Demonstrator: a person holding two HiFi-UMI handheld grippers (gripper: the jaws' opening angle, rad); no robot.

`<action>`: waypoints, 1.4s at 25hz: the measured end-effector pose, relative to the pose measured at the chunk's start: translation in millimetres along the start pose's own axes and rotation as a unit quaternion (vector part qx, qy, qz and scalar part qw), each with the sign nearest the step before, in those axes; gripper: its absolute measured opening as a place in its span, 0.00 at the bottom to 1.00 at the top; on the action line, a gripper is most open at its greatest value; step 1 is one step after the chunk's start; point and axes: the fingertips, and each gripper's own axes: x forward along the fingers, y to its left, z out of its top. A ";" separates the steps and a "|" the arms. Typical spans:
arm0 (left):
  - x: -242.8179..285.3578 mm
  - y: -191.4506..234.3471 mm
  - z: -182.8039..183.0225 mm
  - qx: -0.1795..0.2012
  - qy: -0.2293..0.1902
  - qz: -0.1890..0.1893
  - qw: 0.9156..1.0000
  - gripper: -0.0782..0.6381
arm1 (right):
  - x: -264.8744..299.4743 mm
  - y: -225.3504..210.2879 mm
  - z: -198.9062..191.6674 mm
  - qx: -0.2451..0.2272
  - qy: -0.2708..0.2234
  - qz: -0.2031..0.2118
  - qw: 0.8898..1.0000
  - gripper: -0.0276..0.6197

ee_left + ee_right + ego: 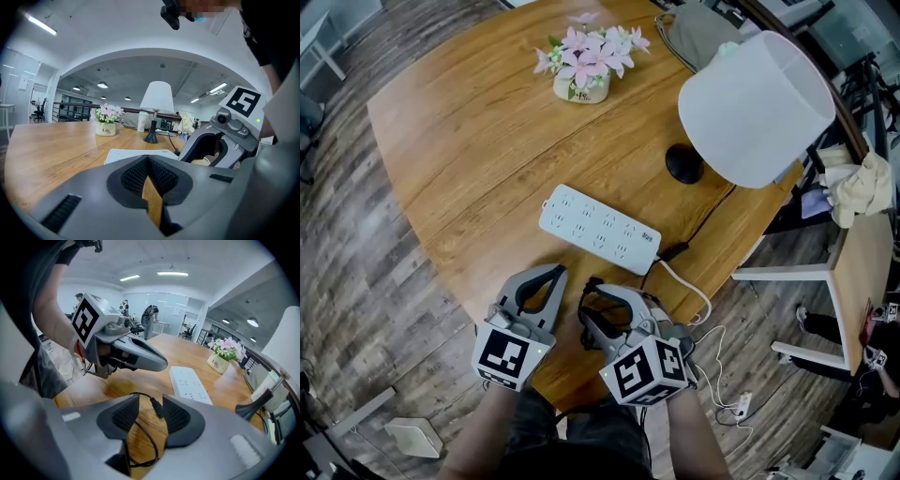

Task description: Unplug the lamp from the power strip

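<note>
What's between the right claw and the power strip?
Right gripper view: a black plug with its cord lies between the open jaws of the right claw; past it, bare table to the power strip.

Bright, even indoor light falls from ceiling strips [172, 273] and round ceiling lamps [102, 85]. Shadows on the table [478, 141] are soft and faint. All 3 views bend strongly at the edges; both gripper views darken to black corners.
</note>
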 end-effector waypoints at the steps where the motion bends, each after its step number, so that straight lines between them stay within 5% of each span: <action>1: -0.3 -0.7 1.1 -0.001 0.000 -0.001 1.000 0.10 | -2.5 -1.8 0.3 0.002 -0.001 -0.004 1.000 0.28; 13: 2.1 -8.6 20.4 0.022 -0.019 -0.016 0.999 0.10 | -32.2 -24.5 26.9 0.088 -0.079 -0.036 0.992 0.27; 20: 1.8 -12.6 39.7 0.031 -0.027 -0.028 0.999 0.10 | -61.6 -53.1 51.1 0.162 -0.177 -0.097 0.966 0.05; 35: -4.6 -14.7 80.3 0.034 -0.063 -0.039 0.997 0.10 | -115.8 -86.6 65.8 0.211 -0.263 -0.155 0.929 0.05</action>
